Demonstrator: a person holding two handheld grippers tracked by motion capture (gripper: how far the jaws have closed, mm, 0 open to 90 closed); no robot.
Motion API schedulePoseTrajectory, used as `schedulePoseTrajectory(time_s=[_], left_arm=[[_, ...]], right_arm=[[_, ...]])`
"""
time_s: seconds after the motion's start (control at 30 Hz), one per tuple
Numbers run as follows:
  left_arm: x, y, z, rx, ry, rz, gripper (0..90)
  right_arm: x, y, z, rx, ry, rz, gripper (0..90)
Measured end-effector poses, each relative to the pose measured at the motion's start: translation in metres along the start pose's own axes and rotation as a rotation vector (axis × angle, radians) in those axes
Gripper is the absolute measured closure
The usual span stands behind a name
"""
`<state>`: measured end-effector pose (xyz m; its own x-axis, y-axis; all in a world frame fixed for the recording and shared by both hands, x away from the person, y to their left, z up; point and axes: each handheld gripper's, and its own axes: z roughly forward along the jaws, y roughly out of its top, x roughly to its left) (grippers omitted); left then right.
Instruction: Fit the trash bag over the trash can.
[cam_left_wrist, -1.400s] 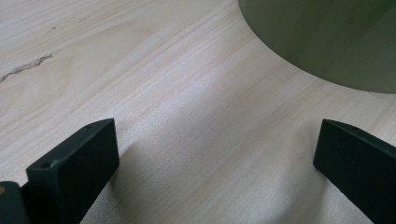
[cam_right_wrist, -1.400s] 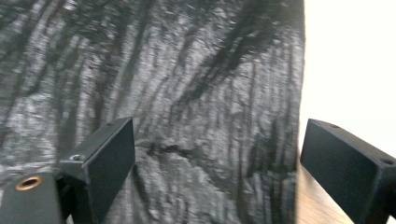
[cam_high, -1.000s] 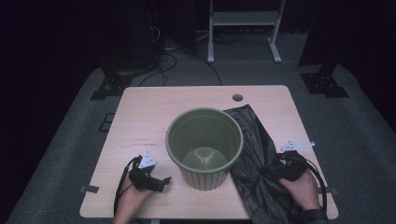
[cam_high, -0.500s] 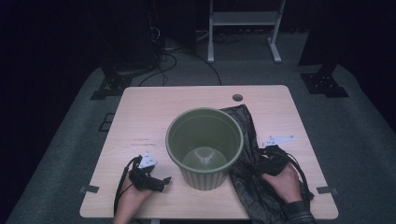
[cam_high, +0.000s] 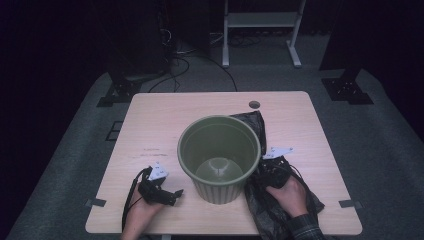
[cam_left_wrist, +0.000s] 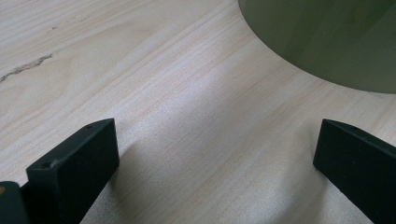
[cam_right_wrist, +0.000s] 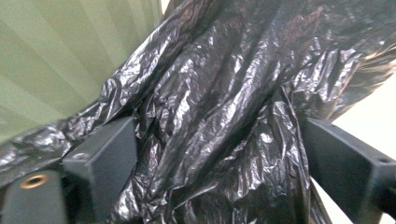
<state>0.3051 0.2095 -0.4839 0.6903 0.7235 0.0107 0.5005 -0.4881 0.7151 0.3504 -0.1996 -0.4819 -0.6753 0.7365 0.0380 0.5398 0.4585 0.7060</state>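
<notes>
An olive green ribbed bin (cam_high: 220, 192) stands upright and empty in the middle of the wooden table (cam_high: 160, 125). A crumpled black plastic bag (cam_high: 252, 122) lies against its right side. My right gripper (cam_high: 265, 172) rests on the bag close to the bin. In the right gripper view its jaws (cam_right_wrist: 219, 158) stand wide and have just been closing, with a bunch of the bag (cam_right_wrist: 224, 107) between them and the bin wall (cam_right_wrist: 60, 60) at the left. My left gripper (cam_high: 175, 194) lies on the table at the bin's front left, open (cam_left_wrist: 215, 154) over bare wood, facing the bin (cam_left_wrist: 327, 42).
A small dark round hole (cam_high: 254, 104) sits near the table's far edge. Beyond the table are a grey carpet, cables (cam_high: 175, 55) and a white metal stand (cam_high: 260, 30). Tape marks (cam_high: 95, 202) sit at the table's front corners.
My right hand and gripper have slid left across the bag, from near the table's right edge up to the bin's side. The left gripper has stayed put.
</notes>
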Motion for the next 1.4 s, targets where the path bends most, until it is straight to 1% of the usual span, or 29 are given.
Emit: schedulePoseTrajectory(time_s=[0.03, 0.07, 0.13, 0.17, 0.2, 0.23, 0.3, 0.33, 0.37, 0.4, 0.43, 0.47, 0.5, 0.53, 0.57, 0.67, 0.77, 0.83, 0.9, 0.93, 0.97, 1.07, 1.13, 1.17, 1.2, 1.33, 1.4], left_arm=[[0.0, 0.0, 0.0, 0.0, -0.001, 0.0, 0.0], [0.0, 0.0, 0.0, 0.0, -0.001, 0.0, 0.0], [0.0, 0.0, 0.0, 0.0, -0.001, 0.0, 0.0], [0.0, 0.0, 0.0, 0.0, -0.001, 0.0, 0.0], [0.0, 0.0, 0.0, 0.0, 0.0, 0.0, 0.0], [0.0, 0.0, 0.0, 0.0, 0.0, -0.001, 0.0], [0.0, 0.0, 0.0, 0.0, 0.0, 0.0, 0.0], [0.0, 0.0, 0.0, 0.0, -0.001, -0.001, 0.0], [0.0, 0.0, 0.0, 0.0, 0.0, 0.0, 0.0], [0.0, 0.0, 0.0, 0.0, 0.0, 0.0, 0.0], [0.0, 0.0, 0.0, 0.0, 0.0, 0.0, 0.0], [0.0, 0.0, 0.0, 0.0, 0.0, 0.0, 0.0], [0.0, 0.0, 0.0, 0.0, 0.0, 0.0, 0.0], [0.0, 0.0, 0.0, 0.0, 0.0, 0.0, 0.0], [0.0, 0.0, 0.0, 0.0, 0.0, 0.0, 0.0], [0.0, 0.0, 0.0, 0.0, 0.0, 0.0, 0.0], [0.0, 0.0, 0.0, 0.0, 0.0, 0.0, 0.0], [0.0, 0.0, 0.0, 0.0, 0.0, 0.0, 0.0], [0.0, 0.0, 0.0, 0.0, 0.0, -0.001, 0.0], [0.0, 0.0, 0.0, 0.0, 0.0, -0.001, 0.0], [0.0, 0.0, 0.0, 0.0, 0.0, -0.001, 0.0], [0.0, 0.0, 0.0, 0.0, 0.0, -0.001, 0.0], [0.0, 0.0, 0.0, 0.0, 0.0, -0.001, 0.0], [0.0, 0.0, 0.0, 0.0, 0.0, -0.001, 0.0], [0.0, 0.0, 0.0, 0.0, 0.0, -0.001, 0.0], [0.0, 0.0, 0.0, 0.0, -0.001, -0.001, 0.0], [0.0, 0.0, 0.0, 0.0, 0.0, -0.001, 0.0]], right_arm=[[0.002, 0.0, 0.0, 0.005, -0.022, -0.019, 14.2], [0.002, 0.0, 0.0, 0.005, -0.022, -0.019, 14.2], [0.001, 0.0, -0.002, -0.003, -0.026, -0.014, 22.8], [0.001, 0.0, -0.002, -0.003, -0.026, -0.014, 22.8], [0.001, -0.001, -0.003, -0.007, -0.023, -0.012, 28.6], [0.0, -0.002, -0.006, -0.014, -0.02, -0.017, 41.5], [0.0, -0.003, -0.009, -0.015, -0.011, -0.022, 50.7], [-0.001, -0.003, -0.01, -0.017, -0.009, -0.024, 58.3], [-0.001, -0.004, -0.011, -0.018, -0.004, -0.025, 63.5], [-0.001, -0.004, -0.011, -0.02, -0.001, -0.026, 66.4], [-0.001, -0.004, -0.011, -0.02, -0.001, -0.026, 66.4], [-0.001, -0.005, -0.012, -0.02, 0.01, -0.031, 75.6], [-0.001, -0.006, -0.013, -0.02, 0.014, -0.029, 78.2], [-0.001, -0.006, -0.013, -0.02, 0.014, -0.029, 78.2], [-0.001, -0.006, -0.014, -0.016, 0.027, -0.031, 84.0], [-0.001, -0.007, -0.014, -0.015, 0.039, -0.026, 86.4], [-0.001, -0.008, -0.016, -0.012, 0.066, -0.024, 86.8], [-0.001, -0.008, -0.018, -0.008, 0.086, -0.033, 87.2], [-0.001, -0.008, -0.02, -0.01, 0.087, -0.036, 87.6], [0.0, -0.007, -0.025, -0.014, 0.108, -0.035, 87.6], [0.0, -0.007, -0.026, -0.016, 0.112, -0.035, 87.7], [0.002, -0.006, -0.034, -0.032, 0.157, -0.039, 87.6], [0.004, -0.005, -0.039, -0.033, 0.174, -0.053, 87.6], [0.004, -0.005, -0.039, -0.033, 0.174, -0.053, 87.6], [0.007, -0.003, -0.043, -0.031, 0.179, -0.074, 87.6], [0.013, 0.002, -0.051, -0.028, 0.219, -0.109, 87.7], [0.016, 0.006, -0.056, -0.04, 0.238, -0.127, 87.7]])
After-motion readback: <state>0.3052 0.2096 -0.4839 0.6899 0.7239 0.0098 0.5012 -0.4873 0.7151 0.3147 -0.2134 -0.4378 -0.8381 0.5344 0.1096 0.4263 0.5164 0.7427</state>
